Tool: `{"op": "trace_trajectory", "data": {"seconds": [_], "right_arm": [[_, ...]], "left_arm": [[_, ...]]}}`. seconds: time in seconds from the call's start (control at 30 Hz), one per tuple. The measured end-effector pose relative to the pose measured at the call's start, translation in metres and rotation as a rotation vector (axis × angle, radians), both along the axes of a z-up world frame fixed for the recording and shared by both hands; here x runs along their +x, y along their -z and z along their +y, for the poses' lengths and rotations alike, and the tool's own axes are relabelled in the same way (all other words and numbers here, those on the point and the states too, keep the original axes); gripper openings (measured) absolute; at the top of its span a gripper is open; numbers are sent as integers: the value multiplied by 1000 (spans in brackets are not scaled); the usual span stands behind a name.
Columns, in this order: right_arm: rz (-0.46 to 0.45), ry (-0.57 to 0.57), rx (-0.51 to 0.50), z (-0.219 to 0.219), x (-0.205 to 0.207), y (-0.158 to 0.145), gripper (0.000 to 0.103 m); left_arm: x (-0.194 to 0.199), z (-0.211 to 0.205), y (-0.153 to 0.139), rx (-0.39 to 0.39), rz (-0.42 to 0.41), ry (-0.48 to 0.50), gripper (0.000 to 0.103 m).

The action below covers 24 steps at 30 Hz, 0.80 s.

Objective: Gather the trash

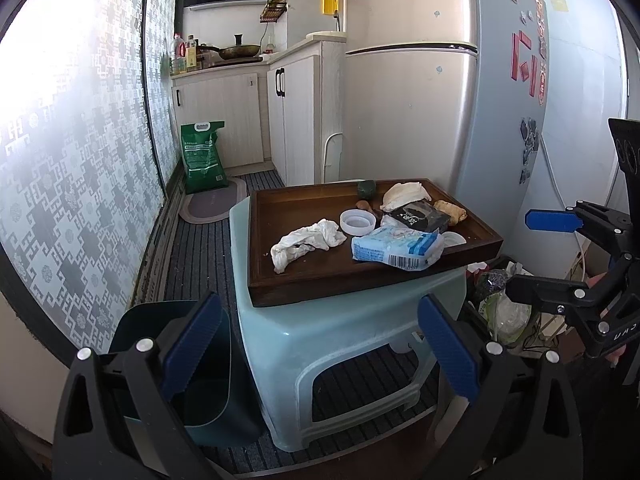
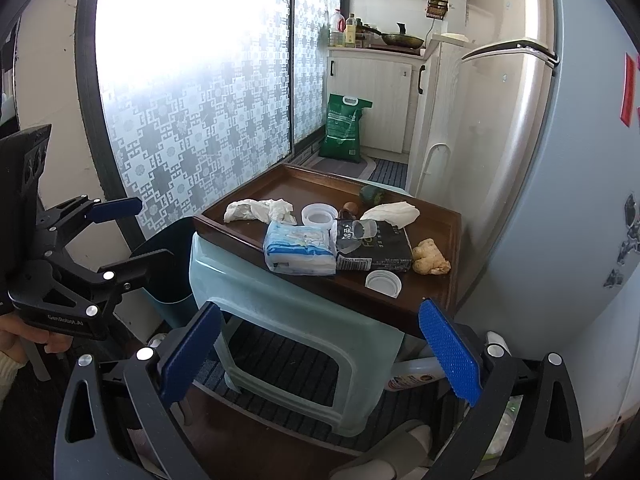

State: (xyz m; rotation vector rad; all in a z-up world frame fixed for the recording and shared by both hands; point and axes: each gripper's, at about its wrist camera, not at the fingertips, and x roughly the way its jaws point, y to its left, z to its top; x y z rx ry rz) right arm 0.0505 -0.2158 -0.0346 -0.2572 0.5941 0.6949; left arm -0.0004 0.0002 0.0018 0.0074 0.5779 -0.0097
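Holding both tools wide and empty, left tool (image 1: pixel 320 348) and right tool (image 2: pixel 320 354), you face a tray (image 1: pixel 280 280): crumpled tissue (image 1: pixel 306 242) at its left edge, blue packet (image 1: pixel 396 249) at its near edge.

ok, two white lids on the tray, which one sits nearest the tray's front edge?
The flat lid beside the black packet, by the front rim; the other lid sits mid-tray, past the blue tissue pack.
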Motion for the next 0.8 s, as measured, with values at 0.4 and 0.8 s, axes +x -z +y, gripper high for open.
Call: {"op": "trace_trajectory", "data": {"seconds": [0.4, 0.8], "right_arm": [[-2, -1, 0, 1, -1, -1, 100], [-3, 1, 1, 0, -1, -1, 100]], "left_arm": [[0, 1, 0, -6, 2, 1, 100], [0, 2, -3, -1, -1, -3, 100]]}}
